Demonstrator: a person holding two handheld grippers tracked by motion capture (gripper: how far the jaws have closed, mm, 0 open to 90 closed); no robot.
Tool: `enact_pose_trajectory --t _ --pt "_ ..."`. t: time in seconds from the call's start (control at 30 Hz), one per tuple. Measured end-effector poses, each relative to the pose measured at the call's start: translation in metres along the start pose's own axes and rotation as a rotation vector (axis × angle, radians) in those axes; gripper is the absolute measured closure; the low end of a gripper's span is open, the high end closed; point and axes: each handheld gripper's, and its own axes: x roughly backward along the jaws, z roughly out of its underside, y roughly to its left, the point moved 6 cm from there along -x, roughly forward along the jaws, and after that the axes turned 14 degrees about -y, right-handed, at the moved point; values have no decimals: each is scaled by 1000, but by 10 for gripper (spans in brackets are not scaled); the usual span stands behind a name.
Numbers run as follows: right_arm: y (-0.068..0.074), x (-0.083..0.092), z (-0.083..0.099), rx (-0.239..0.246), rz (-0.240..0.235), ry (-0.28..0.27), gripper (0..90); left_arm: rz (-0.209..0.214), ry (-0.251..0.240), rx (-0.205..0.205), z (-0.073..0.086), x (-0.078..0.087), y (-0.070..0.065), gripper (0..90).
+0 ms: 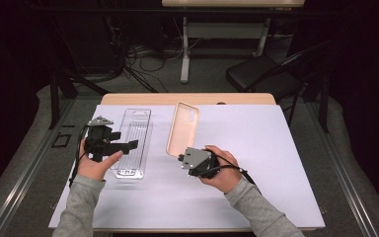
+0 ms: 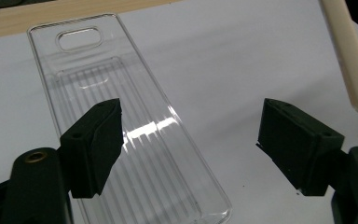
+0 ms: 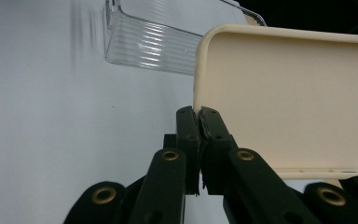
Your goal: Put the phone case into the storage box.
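Observation:
A cream phone case (image 1: 183,128) lies on the white sheet near the table's middle, its hollow side up. My right gripper (image 1: 181,160) is shut on its near edge; in the right gripper view the jaws pinch the rim of the phone case (image 3: 284,102) at my right gripper (image 3: 199,114). A clear plastic tray (image 1: 134,142) with a ribbed bottom lies to the left. My left gripper (image 1: 128,145) is open over the tray's near half. In the left gripper view the clear plastic tray (image 2: 135,140) runs under my left gripper (image 2: 191,135), one jaw above it, the other over bare sheet.
A white sheet (image 1: 266,163) covers most of the wooden table (image 1: 187,98). A black folding chair (image 1: 266,74) and a second table's legs stand beyond the far edge, with cables on the floor. The sheet's right half has free room.

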Motion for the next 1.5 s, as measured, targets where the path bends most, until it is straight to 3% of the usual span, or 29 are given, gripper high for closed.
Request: enact_pose_trajectory --t 0.23,0.4,0.7,0.97,1.03,1.13,1.5 --pt "3 -1 -1 19 9 4 883 48 3 18 -8 -4 -5 221" --pt "3 -2 -1 19 10 5 882 62 44 5 -18 -6 -4 277" --pt "5 -3 -1 42 4 16 882 71 114 -29 -30 -11 -7 296" --pt "8 -4 0 38 9 26 882 132 151 17 -33 -22 -14 346" --pt "8 -5 0 48 14 25 882 132 155 18 -34 -25 -15 353" --pt "8 -6 1 66 11 31 882 164 162 47 -35 -28 -21 369" --pt "11 -7 1 57 13 30 882 207 169 75 -43 -42 -41 443"
